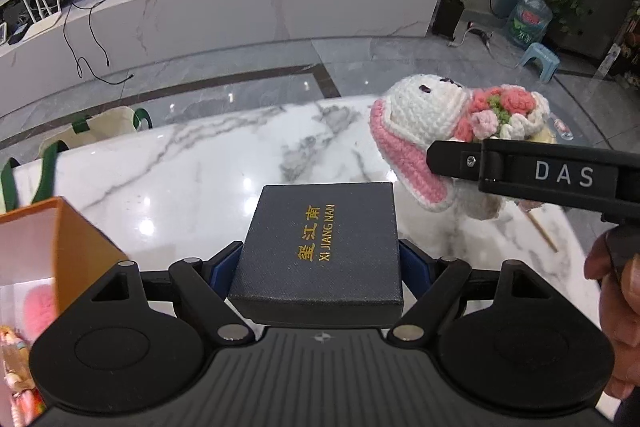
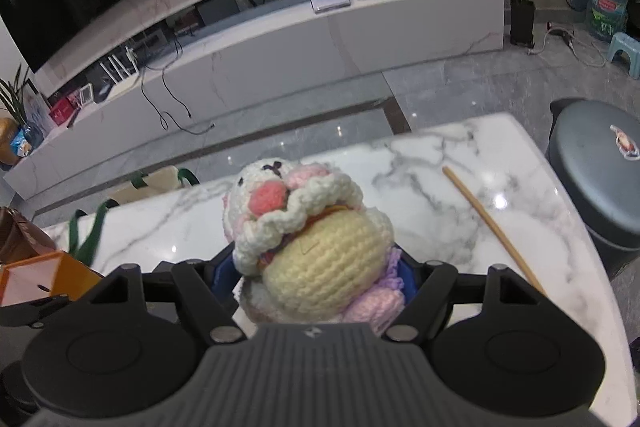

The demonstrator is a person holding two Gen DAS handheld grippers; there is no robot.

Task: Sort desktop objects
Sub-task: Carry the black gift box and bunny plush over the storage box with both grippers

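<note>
An orange box [image 1: 60,239] is seen open at the far left of the left gripper [image 1: 320,259], its inside holding a pink fluffy item [image 1: 38,307] and a small doll-like figure [image 1: 18,355], both cut off by the frame edge and hard to make out. A dark blue gift box [image 1: 320,251] is clamped between the left fingers, lid on, contents not shown; gold characters and "XI JIANG NAN" are printed on the lid. The blue finger pads are mostly hidden by the box sides. Ahead and to the right of those fingers, a crocheted bunny doll [image 1: 424,123] with pink ears and a flower bouquet is held off the marble table [image 1: 200,171] by the right gripper [image 2: 320,267], whose side arm is marked "DAS" in the left view. In the right wrist view the doll [image 2: 320,247] is squeezed between the right fingers, cream belly toward the camera, face pointed away; the pads are largely covered by yarn. A wooden stick [image 2: 492,227] lies on the table to the right of the right fingers. A dark grey lidded bin [image 2: 596,187] with a small unreadable sticker is seen past the table's right edge. A cream and green tote bag [image 1: 104,127] is partly hidden behind the table's far left edge.
</note>
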